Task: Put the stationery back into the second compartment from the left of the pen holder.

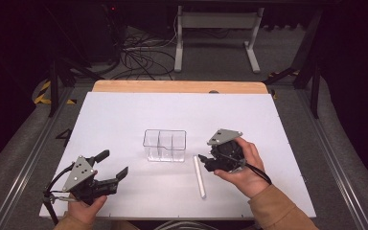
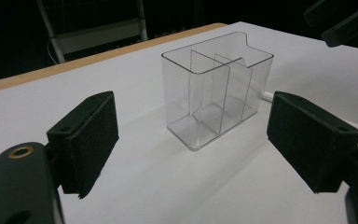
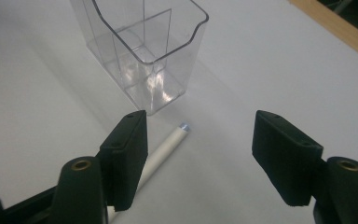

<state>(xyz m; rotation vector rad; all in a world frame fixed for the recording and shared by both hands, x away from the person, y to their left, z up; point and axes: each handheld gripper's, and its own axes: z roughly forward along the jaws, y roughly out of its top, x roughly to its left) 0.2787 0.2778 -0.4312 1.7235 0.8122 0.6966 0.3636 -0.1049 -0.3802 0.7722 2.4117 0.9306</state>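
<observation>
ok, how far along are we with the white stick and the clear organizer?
Nothing looks done: the clear organizer has empty compartments, and the white stick lies flat on the table beside it. In hand: the right gripper is open, close over the stick. The left gripper is open, holding nothing. Left: grasp, lift, place.

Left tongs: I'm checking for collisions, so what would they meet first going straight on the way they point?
Probably the clear divided container, centred ahead of the open left tongs; depth is uncertain.
</observation>
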